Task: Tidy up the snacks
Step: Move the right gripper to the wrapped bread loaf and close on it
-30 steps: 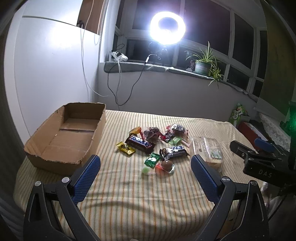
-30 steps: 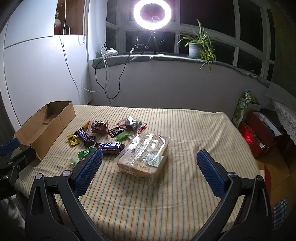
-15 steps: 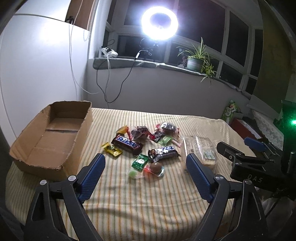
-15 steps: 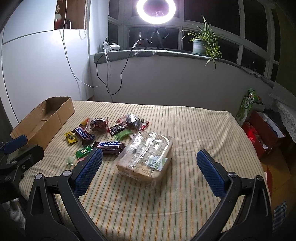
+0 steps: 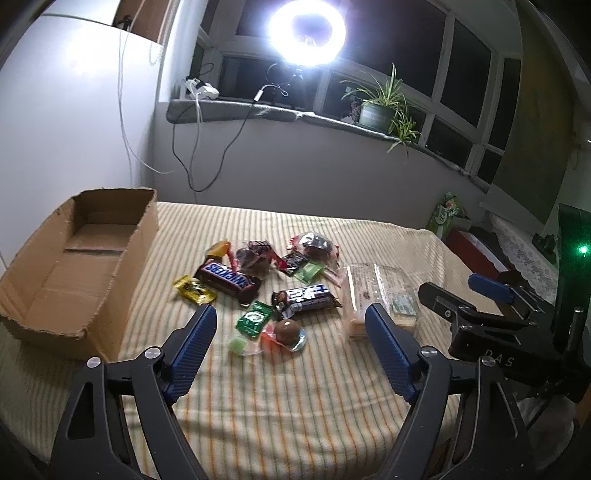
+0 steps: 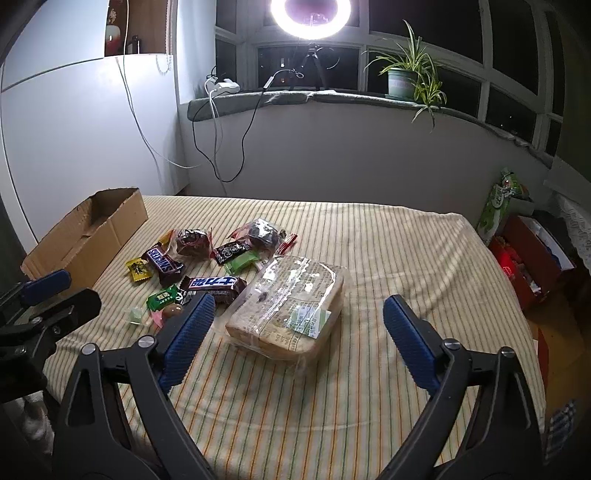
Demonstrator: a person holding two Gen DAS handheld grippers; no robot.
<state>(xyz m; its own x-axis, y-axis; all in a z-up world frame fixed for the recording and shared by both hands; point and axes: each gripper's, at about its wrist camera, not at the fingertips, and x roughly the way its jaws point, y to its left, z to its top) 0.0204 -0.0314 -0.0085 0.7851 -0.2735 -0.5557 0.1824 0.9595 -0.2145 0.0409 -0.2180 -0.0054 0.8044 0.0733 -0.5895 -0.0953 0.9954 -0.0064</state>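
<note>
Several snacks lie on a striped cloth: a Snickers bar [image 5: 228,276], a dark bar with blue lettering [image 5: 305,298], a green candy [image 5: 254,318], a yellow candy [image 5: 194,289], a round chocolate [image 5: 286,329] and a clear bread pack [image 6: 291,305]. An empty cardboard box [image 5: 74,254] stands at the left. My left gripper [image 5: 290,319] is open above the near candies. My right gripper [image 6: 299,306] is open, just short of the bread pack.
The striped cloth [image 6: 388,251] covers a table against a grey wall. A ring light [image 5: 307,31] and a potted plant [image 6: 404,75] stand on the windowsill. Red boxes and a green bag [image 6: 502,201] sit beyond the right edge.
Both grippers have moved forward and a little lower toward the snacks. The left view has swung right, away from the box. Nothing on the cloth has moved.
</note>
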